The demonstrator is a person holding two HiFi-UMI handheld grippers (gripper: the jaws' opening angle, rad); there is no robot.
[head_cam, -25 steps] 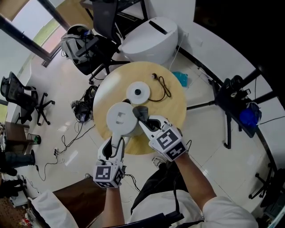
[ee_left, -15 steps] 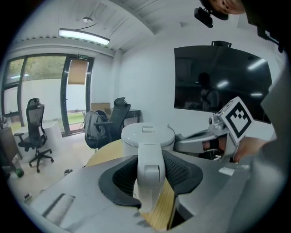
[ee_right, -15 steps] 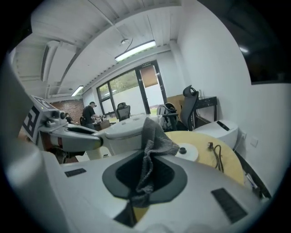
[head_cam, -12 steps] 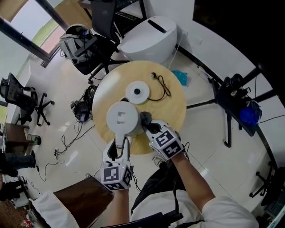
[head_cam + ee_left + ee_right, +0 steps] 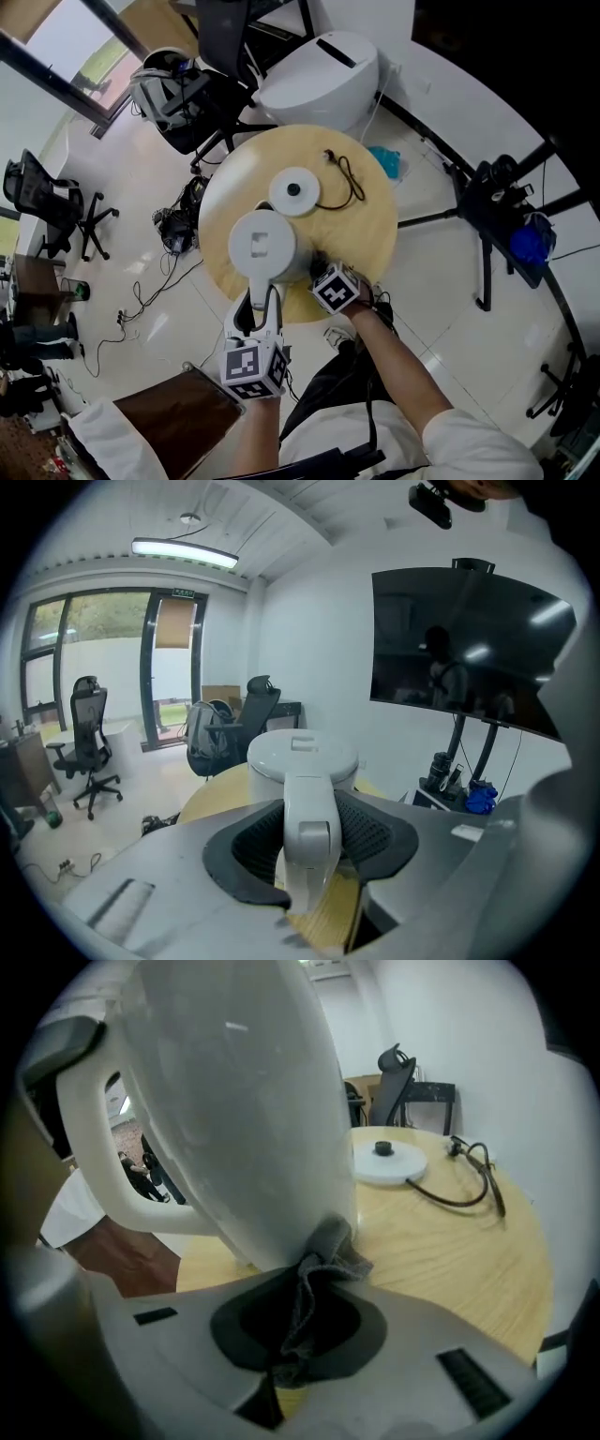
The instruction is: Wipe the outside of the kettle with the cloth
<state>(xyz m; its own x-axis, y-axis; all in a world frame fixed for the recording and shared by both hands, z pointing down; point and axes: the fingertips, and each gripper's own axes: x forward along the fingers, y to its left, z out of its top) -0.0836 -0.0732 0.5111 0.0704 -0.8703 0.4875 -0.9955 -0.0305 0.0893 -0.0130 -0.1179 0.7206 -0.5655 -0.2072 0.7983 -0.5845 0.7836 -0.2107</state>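
The white plastic electric kettle (image 5: 262,246) stands upright by the near-left edge of the round pale-wood bench (image 5: 367,220). My left claw (image 5: 309,850) is clamped on its handle (image 5: 309,794) from the near side, angled slightly down. My right claw (image 5: 300,1330), pinched on the crumpled grey cloth (image 5: 328,1251), points steeply down just right of the kettle. The cloth touches the wall low by the base, so I judge the next stroke must go up or round.

Steep overhead; two cameras near kettle (image 5: 263,247)
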